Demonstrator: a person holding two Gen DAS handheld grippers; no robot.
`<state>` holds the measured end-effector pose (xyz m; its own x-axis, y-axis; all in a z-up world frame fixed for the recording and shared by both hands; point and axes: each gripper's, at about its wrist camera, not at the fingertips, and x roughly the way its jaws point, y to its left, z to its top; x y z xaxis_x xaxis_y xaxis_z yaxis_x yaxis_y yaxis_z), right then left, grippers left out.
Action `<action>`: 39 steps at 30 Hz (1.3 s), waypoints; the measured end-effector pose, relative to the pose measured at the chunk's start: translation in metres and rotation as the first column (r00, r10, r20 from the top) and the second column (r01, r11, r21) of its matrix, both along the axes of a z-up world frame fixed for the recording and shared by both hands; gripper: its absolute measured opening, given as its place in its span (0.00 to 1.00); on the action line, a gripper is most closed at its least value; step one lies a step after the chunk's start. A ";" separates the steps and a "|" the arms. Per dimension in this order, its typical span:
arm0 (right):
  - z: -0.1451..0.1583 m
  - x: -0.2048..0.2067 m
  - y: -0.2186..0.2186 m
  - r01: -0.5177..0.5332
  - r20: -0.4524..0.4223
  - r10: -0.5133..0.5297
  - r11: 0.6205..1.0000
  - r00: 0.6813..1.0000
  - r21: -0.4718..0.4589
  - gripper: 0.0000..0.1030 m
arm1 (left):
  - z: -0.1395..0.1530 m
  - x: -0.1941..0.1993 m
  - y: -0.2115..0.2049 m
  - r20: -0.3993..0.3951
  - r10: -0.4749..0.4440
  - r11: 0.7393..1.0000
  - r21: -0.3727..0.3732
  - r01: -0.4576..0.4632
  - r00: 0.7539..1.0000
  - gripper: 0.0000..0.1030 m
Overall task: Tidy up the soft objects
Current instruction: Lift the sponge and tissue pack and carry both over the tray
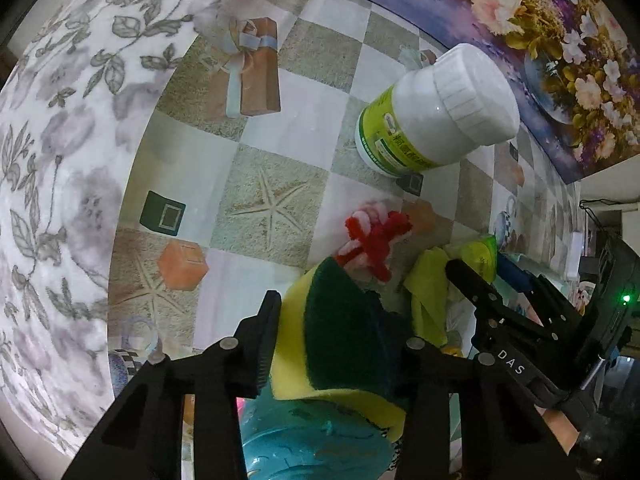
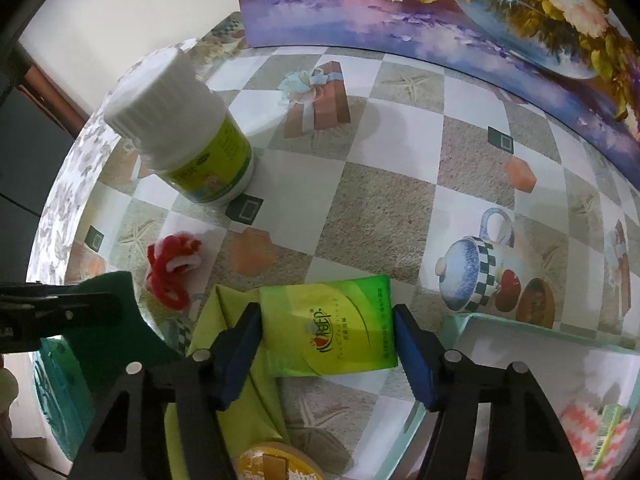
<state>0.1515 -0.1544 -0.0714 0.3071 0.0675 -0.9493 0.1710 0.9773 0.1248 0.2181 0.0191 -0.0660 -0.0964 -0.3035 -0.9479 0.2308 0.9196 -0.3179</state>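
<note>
The yellow-and-green sponge (image 1: 332, 336) sits pinched between the left gripper's (image 1: 340, 340) fingers above a teal container (image 1: 320, 448), likely its destination. The green tissue pack (image 2: 330, 328) lies on the checked tablecloth (image 2: 380, 200), bracketed by the right gripper (image 2: 328, 348), whose jaws straddle it; contact is unclear.

You can read the white letters "DAS" on the black right gripper (image 1: 472, 280). The white bottle (image 1: 436, 112) has a green label with small writing, too blurry to read. The green tissue pack (image 2: 328, 326) has red signs on it, too small to make out.
</note>
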 end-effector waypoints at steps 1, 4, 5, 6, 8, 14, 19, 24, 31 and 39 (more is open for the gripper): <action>0.000 0.000 0.000 0.000 0.001 0.000 1.000 1.000 0.002 0.65 | 0.001 -0.002 0.000 0.002 0.004 1.000 -0.002 -0.004 1.000 0.39; 0.002 -0.002 -0.002 0.011 0.008 -0.011 1.000 1.000 0.006 0.65 | 0.005 -0.004 0.002 0.016 0.025 1.000 -0.013 -0.024 1.000 0.36; 0.003 -0.004 -0.002 0.015 0.012 -0.015 1.000 1.000 0.007 0.65 | 0.007 -0.004 0.003 0.023 0.033 0.999 -0.016 -0.032 0.999 0.36; 0.005 -0.004 -0.003 0.020 0.018 -0.020 1.000 1.000 0.009 0.65 | 0.009 -0.004 0.004 0.035 0.043 0.999 -0.019 -0.042 0.998 0.35; 0.010 -0.007 -0.006 0.026 0.028 -0.026 1.000 0.999 0.011 0.65 | 0.016 -0.003 0.010 0.052 0.056 0.998 -0.027 -0.054 0.997 0.32; 0.031 -0.021 -0.009 0.048 0.061 -0.049 0.999 0.997 0.019 0.65 | 0.035 -0.003 0.022 0.104 0.120 0.992 -0.061 -0.114 0.987 0.30; 0.050 -0.037 -0.014 0.068 0.088 -0.071 0.997 0.994 0.036 0.65 | 0.061 -0.004 0.033 0.165 0.165 0.984 -0.087 -0.153 0.972 0.29; 0.074 -0.060 -0.017 0.097 0.115 -0.100 0.995 0.988 0.026 0.65 | 0.103 -0.024 0.042 0.252 0.211 0.972 -0.152 -0.177 0.944 0.29; 0.104 -0.107 -0.032 0.168 0.154 -0.172 0.985 0.973 0.039 0.65 | 0.151 -0.072 0.025 0.358 0.233 0.957 -0.248 -0.148 0.904 0.29; 0.130 -0.176 -0.055 0.272 0.191 -0.269 0.962 0.944 0.013 0.65 | 0.173 -0.143 -0.016 0.421 0.227 0.930 -0.362 -0.067 0.878 0.30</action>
<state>-0.0248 -0.2091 0.0581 0.4858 -0.0550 -0.8724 0.4036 0.8993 0.1681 0.0752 0.0029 0.1072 0.3843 -0.5789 -0.7192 0.2921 0.8152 -0.5001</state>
